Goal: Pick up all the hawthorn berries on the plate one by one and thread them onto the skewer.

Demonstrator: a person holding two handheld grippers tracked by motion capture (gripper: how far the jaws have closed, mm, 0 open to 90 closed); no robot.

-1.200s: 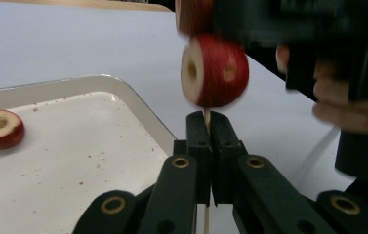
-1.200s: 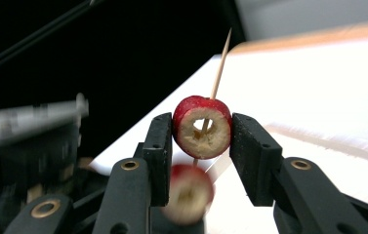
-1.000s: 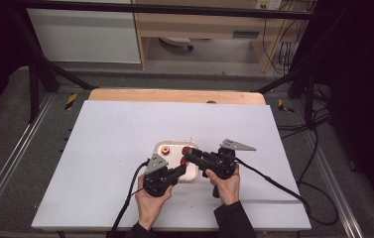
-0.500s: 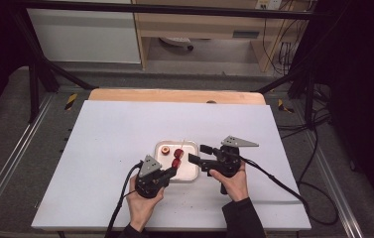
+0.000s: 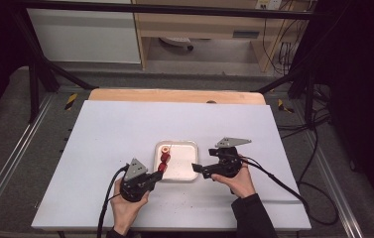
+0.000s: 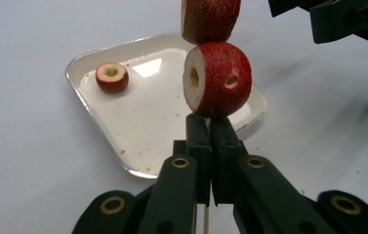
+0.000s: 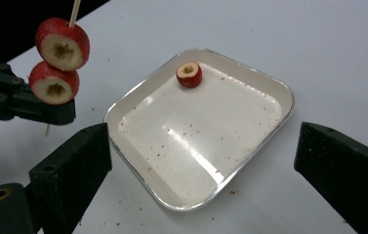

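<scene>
Risk: fruit slices [image 6: 216,80] sliding off the skewer [image 7: 74,11].
Left gripper [image 6: 210,127] clamps the skewer; right gripper [image 7: 198,163], just opened, holds nothing; tilting would shed slices outside the tray [image 7: 250,146].

Dim room — white table [image 5: 125,129], wooden shelving [image 5: 209,25] behind.

Counted at the tabletop [image 5: 100,148]
Three fruit pieces [image 7: 189,74], one skewer [image 7: 75,12], one tray [image 7: 269,136], two claws [image 5: 160,174].

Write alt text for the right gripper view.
A white tray on a white table holds one red fruit slice. The right tool hangs open over it; at upper left the left tool grips a skewer threaded through two slices.
</scene>
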